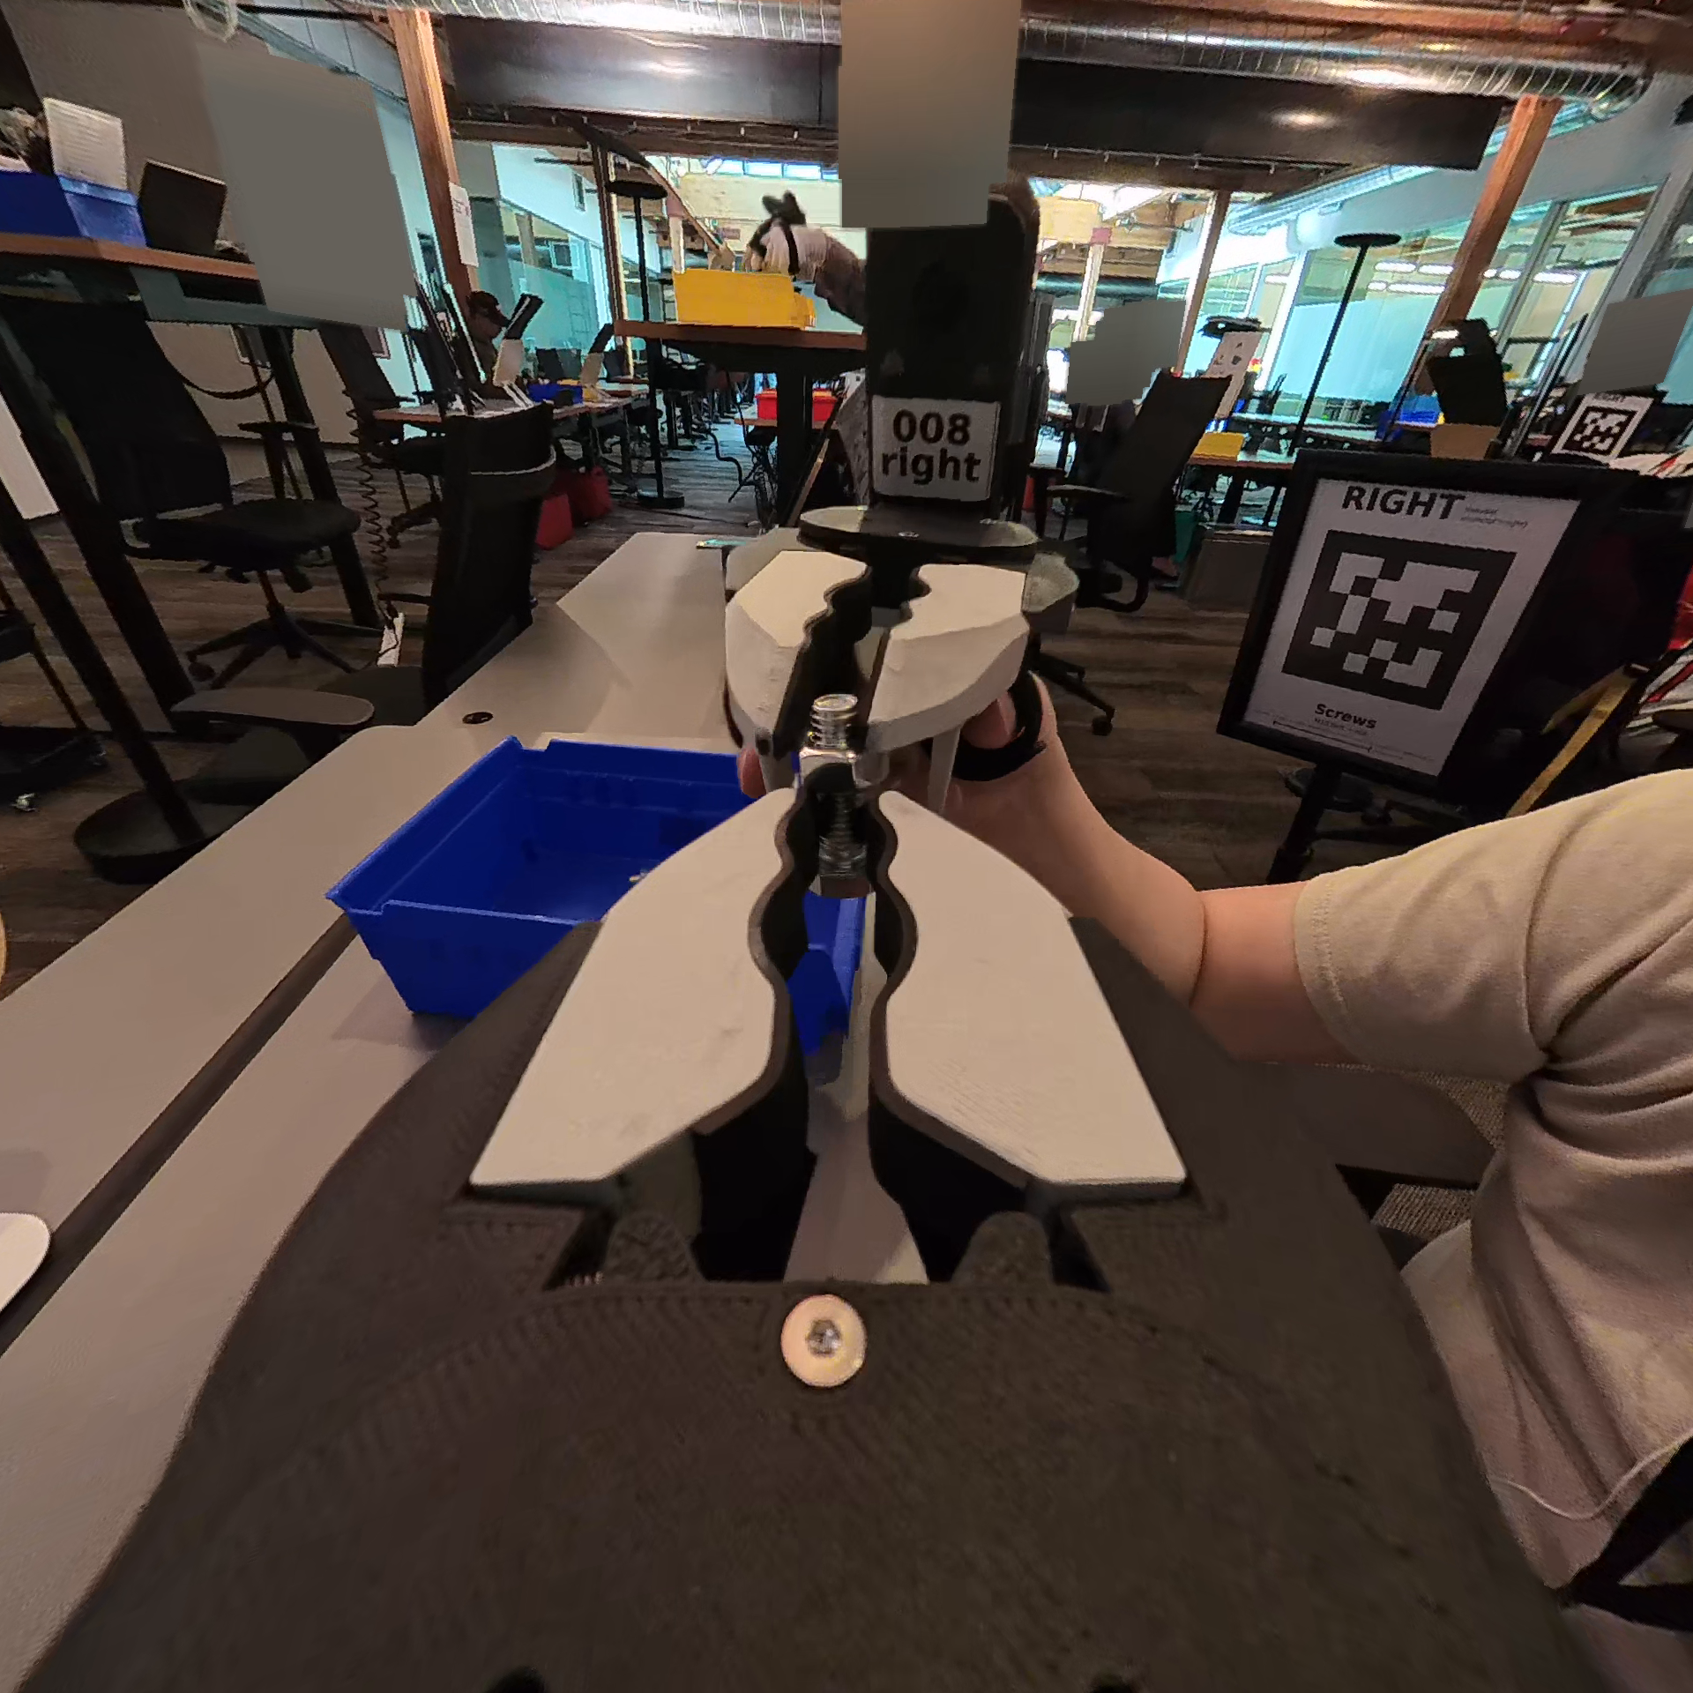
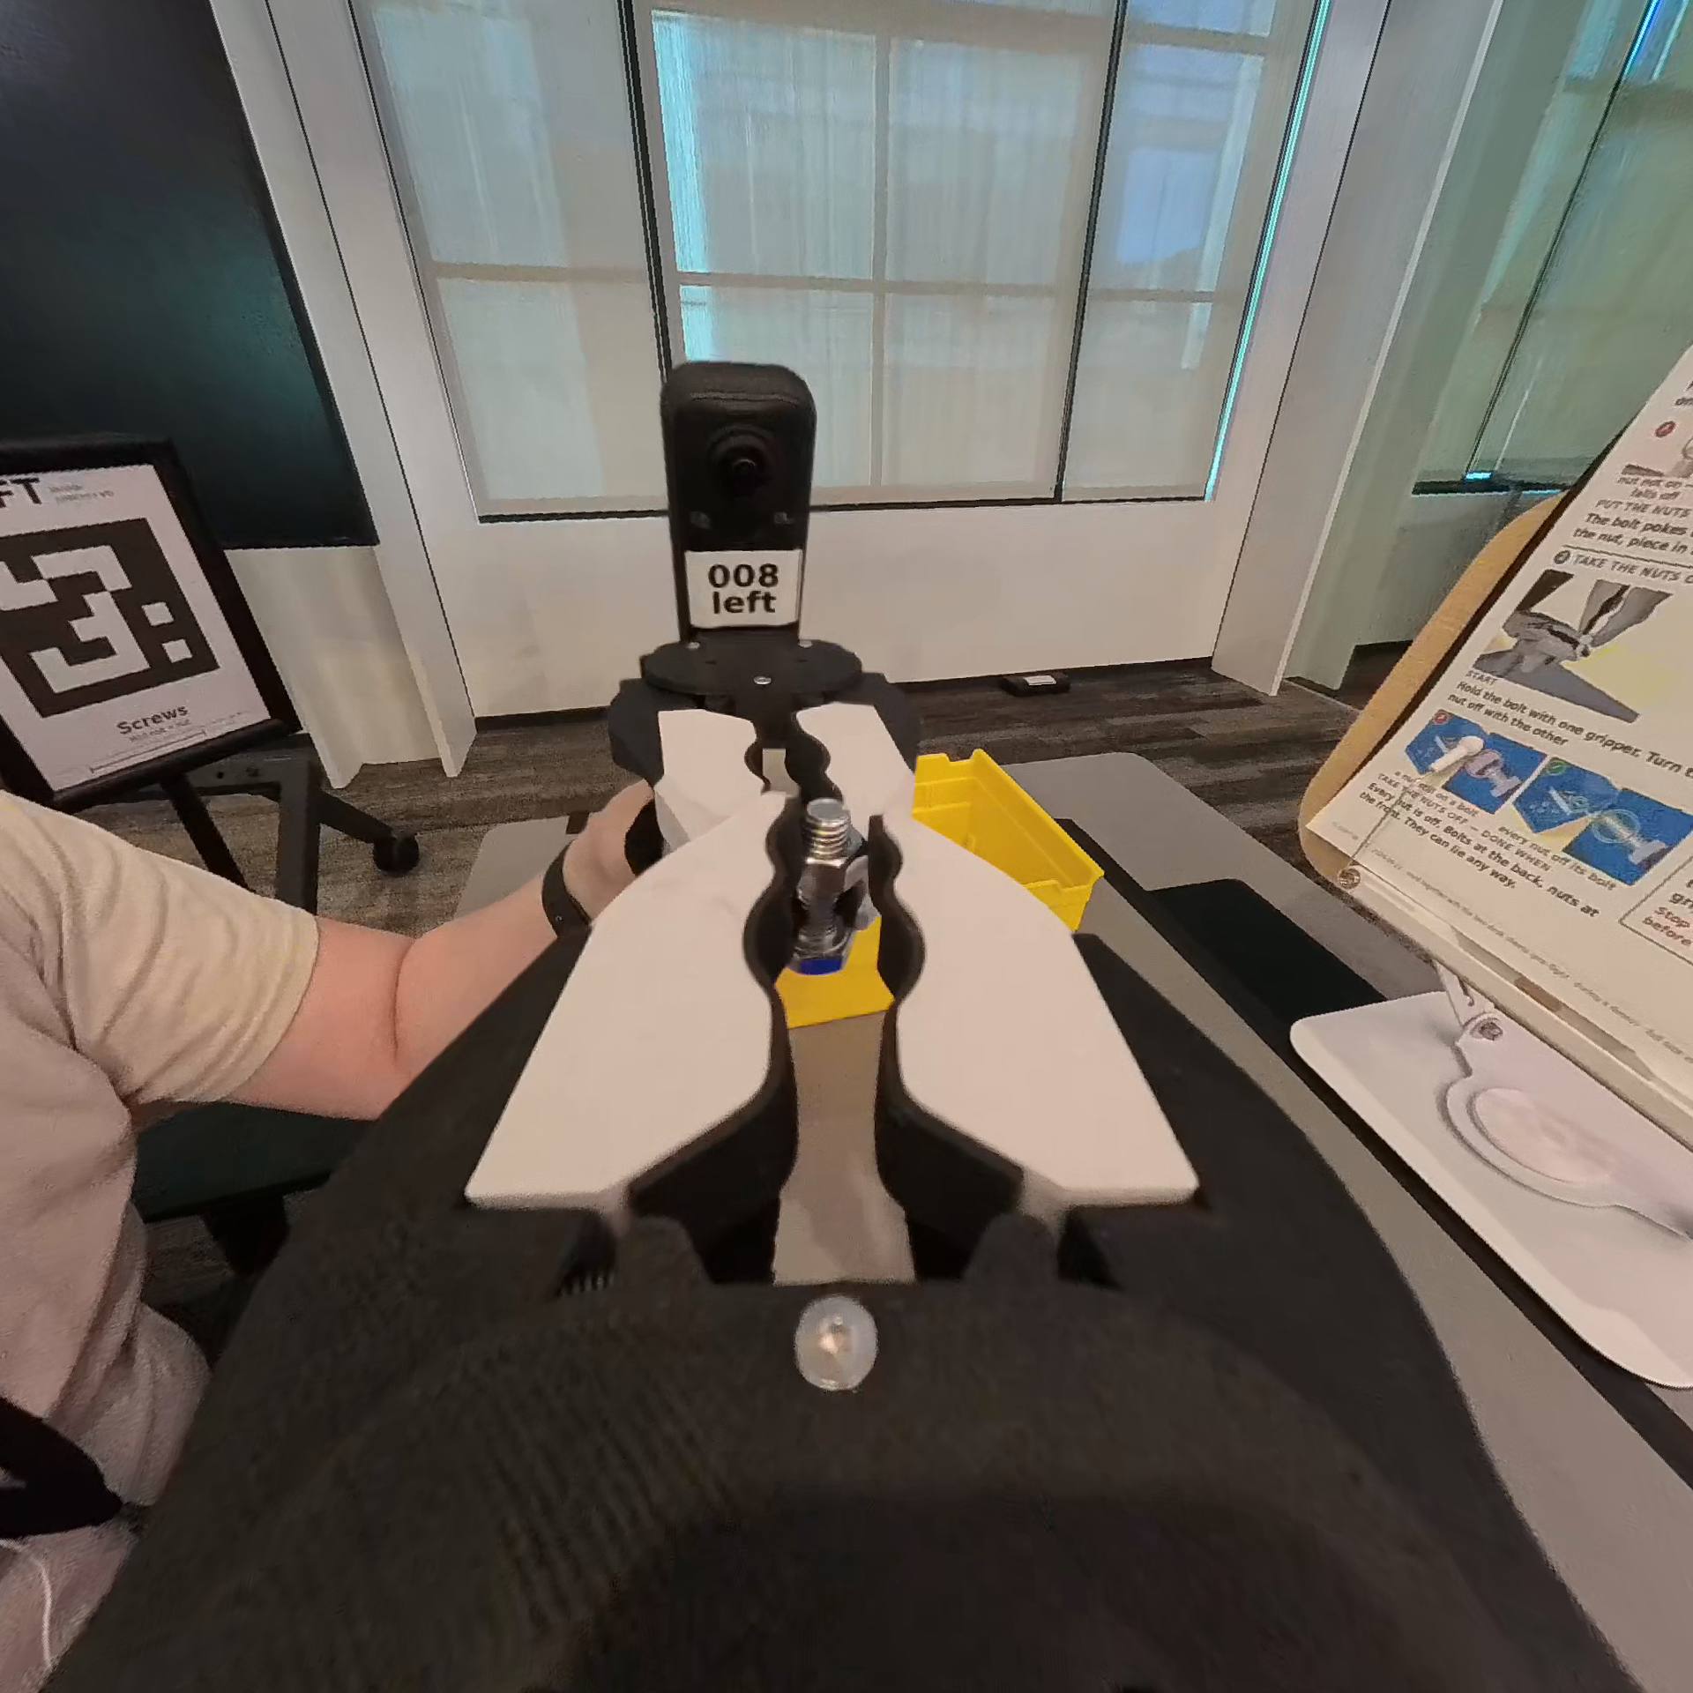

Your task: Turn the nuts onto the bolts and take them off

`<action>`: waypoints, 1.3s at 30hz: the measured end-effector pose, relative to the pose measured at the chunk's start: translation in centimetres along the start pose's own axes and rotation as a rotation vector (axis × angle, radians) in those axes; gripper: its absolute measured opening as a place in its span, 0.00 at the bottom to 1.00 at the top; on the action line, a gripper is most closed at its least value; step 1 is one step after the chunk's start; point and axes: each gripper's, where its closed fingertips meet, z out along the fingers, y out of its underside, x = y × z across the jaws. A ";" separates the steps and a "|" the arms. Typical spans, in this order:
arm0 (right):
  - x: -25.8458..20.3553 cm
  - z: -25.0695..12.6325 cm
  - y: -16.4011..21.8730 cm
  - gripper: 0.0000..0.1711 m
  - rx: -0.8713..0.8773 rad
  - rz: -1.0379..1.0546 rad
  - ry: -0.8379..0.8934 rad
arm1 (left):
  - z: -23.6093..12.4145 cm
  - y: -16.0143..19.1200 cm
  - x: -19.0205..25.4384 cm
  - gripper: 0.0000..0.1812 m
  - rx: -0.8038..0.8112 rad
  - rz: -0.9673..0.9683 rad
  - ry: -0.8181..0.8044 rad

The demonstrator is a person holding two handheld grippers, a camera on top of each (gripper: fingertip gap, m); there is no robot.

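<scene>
A threaded steel bolt (image 1: 838,824) is standing upright between two facing tools. The left tool (image 1: 838,866) is clamping its lower threads; the right tool (image 2: 829,879) is closing on the hex nut (image 2: 829,875). Ridged blue bin (image 1: 550,852) and yellow bin (image 2: 1008,843) are sitting on the grey tabletop (image 1: 183,1008), in an open workshop.

Wrist views face-to-face, bolt (image 1: 838,806) shared

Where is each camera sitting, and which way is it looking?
Left wrist view: rides the left gripper, faces the right gripper and a blue bin; right arm shows.
Right wrist view: rides the right gripper, faces the windows and a yellow bin; left arm shows.
Shared: bolt and nut.
</scene>
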 end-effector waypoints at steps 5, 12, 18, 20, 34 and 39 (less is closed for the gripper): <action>2.9 -2.9 -0.2 0.08 -0.040 -0.019 0.122 | -0.8 -1.0 -1.4 0.30 0.068 -0.061 -0.068; 13.8 -15.4 9.7 0.08 -0.452 0.353 0.539 | -2.4 -1.8 -0.8 0.21 0.067 -0.048 -0.047; 17.2 -21.1 21.7 0.08 -0.799 0.716 0.685 | -1.8 -0.8 -0.5 0.21 0.004 -0.047 -0.038; 17.3 -21.4 24.6 0.08 -0.875 0.810 0.677 | -1.7 -0.6 -0.7 0.21 -0.003 -0.059 -0.039; 18.4 -21.5 26.4 0.09 -0.971 0.786 0.711 | -4.1 0.1 -2.4 0.19 -0.082 -0.129 -0.129; 18.7 -23.9 20.1 0.20 -0.878 0.555 0.837 | -9.2 -0.6 -4.9 0.22 -0.134 -0.087 -0.402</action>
